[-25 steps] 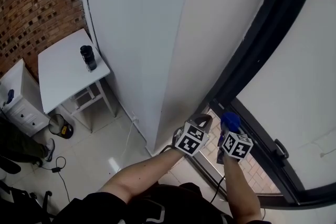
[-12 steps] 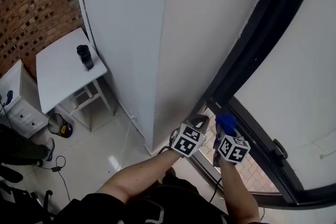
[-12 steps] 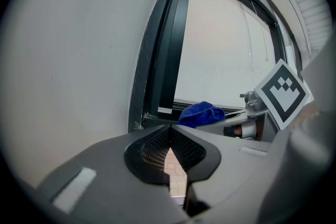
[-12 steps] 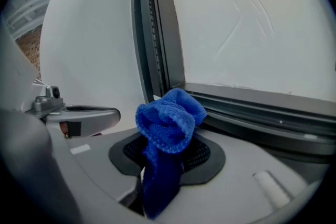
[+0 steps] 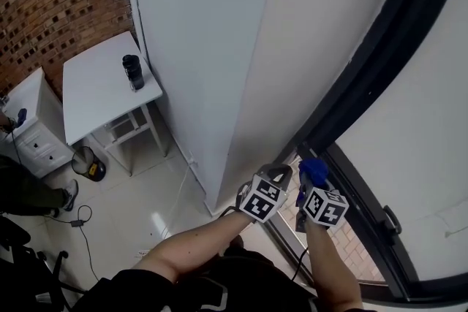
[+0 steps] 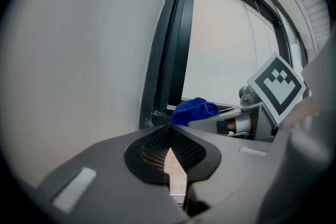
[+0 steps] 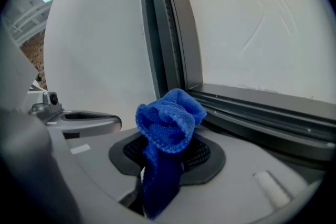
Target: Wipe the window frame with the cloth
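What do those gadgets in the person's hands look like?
Both are grey plastic tools. The left claw and right claw each have two grey jaws lined with black ribbed pads, and each carries a white cube printed with black square markers. The person wears a black top.

No legible text, labels, brands or numbers in any view

white wall [image 5: 219, 47] left, dark window frame [image 5: 363, 88] right
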Available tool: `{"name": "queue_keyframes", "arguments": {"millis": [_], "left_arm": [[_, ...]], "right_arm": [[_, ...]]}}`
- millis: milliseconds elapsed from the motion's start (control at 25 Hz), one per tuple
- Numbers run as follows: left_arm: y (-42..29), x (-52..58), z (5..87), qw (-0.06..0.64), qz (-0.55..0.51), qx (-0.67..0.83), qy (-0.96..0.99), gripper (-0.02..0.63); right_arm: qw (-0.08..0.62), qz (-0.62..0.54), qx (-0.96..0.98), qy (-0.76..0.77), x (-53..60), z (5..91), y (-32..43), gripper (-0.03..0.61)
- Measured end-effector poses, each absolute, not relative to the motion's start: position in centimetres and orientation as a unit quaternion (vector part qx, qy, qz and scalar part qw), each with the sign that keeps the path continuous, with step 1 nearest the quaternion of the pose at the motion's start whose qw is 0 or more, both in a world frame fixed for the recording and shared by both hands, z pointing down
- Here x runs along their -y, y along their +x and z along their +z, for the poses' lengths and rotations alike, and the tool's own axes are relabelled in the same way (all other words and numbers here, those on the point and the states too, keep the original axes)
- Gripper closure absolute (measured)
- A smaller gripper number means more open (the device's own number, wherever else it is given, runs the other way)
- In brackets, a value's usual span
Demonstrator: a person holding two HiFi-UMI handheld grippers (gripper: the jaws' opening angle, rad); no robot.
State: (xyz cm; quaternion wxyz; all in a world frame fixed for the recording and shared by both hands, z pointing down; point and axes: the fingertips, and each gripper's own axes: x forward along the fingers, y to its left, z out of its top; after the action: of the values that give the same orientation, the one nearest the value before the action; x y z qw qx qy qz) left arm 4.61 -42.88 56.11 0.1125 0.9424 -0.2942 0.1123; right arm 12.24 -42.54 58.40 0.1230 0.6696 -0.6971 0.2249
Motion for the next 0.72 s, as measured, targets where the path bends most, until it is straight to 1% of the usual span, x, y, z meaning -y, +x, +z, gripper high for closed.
{"name": "queue_keyframes", "arguments": {"millis": [280,520,720], "left_arm": [[4.4,43.8,56.0,0.089,0.126,0.304,0.940,0.623],[4.5,44.5,55.9,0.094,0.123,0.308,0.939,0.623],[4.4,44.6,54.7,0.097,0.110,0.310,0.939,0.623]], "right_arm": [[0.111,0.221,0.704,0.666,45.4,57.4,11.9,0.436],[0.093,0.231,0.711,0.658,46.9,56.4,11.6,0.436],[0.093,0.235,0.710,0.657,47.0,54.9,11.6,0.436]]}}
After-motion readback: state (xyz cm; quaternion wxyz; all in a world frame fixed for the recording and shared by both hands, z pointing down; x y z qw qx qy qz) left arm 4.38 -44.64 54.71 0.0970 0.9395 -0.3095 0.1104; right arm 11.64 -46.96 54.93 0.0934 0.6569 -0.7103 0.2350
